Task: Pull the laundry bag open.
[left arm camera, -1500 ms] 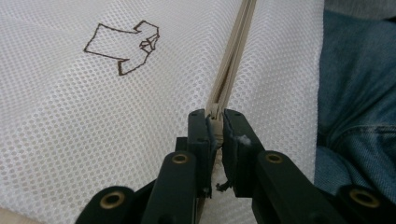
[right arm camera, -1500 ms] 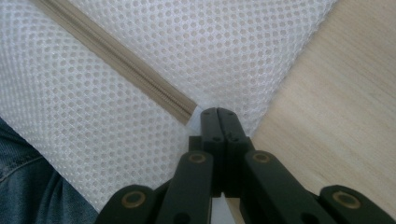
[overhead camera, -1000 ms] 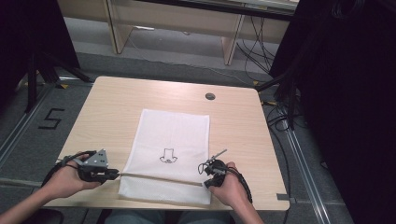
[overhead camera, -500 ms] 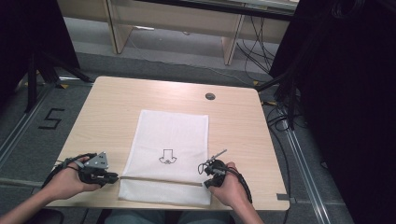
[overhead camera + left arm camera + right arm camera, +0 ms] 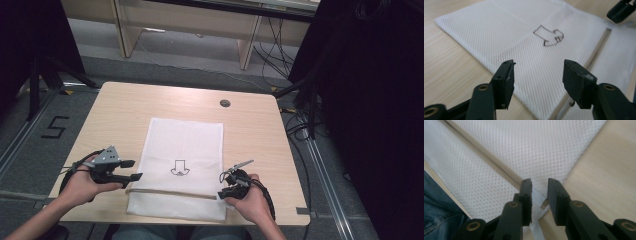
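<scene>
A white mesh bag [image 5: 185, 145] with a black arrow drawn on it lies flat in the middle of the wooden table [image 5: 120, 110]. A tan zip line [image 5: 170, 192] crosses it near the front edge. My left gripper [image 5: 131, 169] sits at the bag's left edge by the zip line. In the left gripper view it [image 5: 537, 82] is open wide over the mesh [image 5: 506, 30], holding nothing. My right gripper [image 5: 222, 192] is at the right end of the zip. Seen in the right gripper view, it [image 5: 539, 195] has its jaws a narrow gap apart over the zip's end and a white ribbon [image 5: 535, 225].
A round dark cable hole [image 5: 225, 103] lies at the back of the table. The bag's front edge reaches the table's near edge, with a blue-jeaned leg [image 5: 439, 215] just beyond. Bare wood [image 5: 604, 165] borders the bag on the right. The other gripper's tips [image 5: 621, 11] show across the bag.
My left gripper has shifted a little forward and toward the bag, and its jaws now stand apart. The right gripper and the bag have stayed in place.
</scene>
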The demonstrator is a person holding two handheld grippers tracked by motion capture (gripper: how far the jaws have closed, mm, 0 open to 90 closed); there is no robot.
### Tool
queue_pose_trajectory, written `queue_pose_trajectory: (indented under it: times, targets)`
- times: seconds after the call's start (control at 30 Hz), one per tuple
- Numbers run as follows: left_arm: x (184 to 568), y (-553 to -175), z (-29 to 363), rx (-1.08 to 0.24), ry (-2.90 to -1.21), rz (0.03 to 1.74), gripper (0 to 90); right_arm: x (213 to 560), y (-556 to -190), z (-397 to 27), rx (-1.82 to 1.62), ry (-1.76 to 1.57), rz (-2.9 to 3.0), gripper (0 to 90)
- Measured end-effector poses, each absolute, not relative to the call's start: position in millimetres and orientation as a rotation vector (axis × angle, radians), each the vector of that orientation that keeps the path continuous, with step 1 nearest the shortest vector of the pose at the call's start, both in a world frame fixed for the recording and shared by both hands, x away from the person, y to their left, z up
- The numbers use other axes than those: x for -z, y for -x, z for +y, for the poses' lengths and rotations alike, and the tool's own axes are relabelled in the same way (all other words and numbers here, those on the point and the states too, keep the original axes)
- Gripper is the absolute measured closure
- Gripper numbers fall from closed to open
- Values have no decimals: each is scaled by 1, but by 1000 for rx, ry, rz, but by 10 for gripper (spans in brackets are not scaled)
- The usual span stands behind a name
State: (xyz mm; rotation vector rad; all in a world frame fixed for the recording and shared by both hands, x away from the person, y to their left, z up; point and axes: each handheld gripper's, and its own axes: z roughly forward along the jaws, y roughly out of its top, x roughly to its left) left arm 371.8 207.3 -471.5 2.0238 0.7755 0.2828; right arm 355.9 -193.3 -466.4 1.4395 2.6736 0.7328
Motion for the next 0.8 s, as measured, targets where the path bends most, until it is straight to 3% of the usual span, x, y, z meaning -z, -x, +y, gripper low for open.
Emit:
queue_pose_trajectory:
  times: [0.33, 0.8]
  targets:
    - [486, -383, 184, -282, -2018, 790, 359, 467, -360, -208, -760, -1389, 2588, 655]
    - [496, -385, 196, -313, -2036, 845, 364, 468, -368, -223, -787, -1428, 2485, 599]
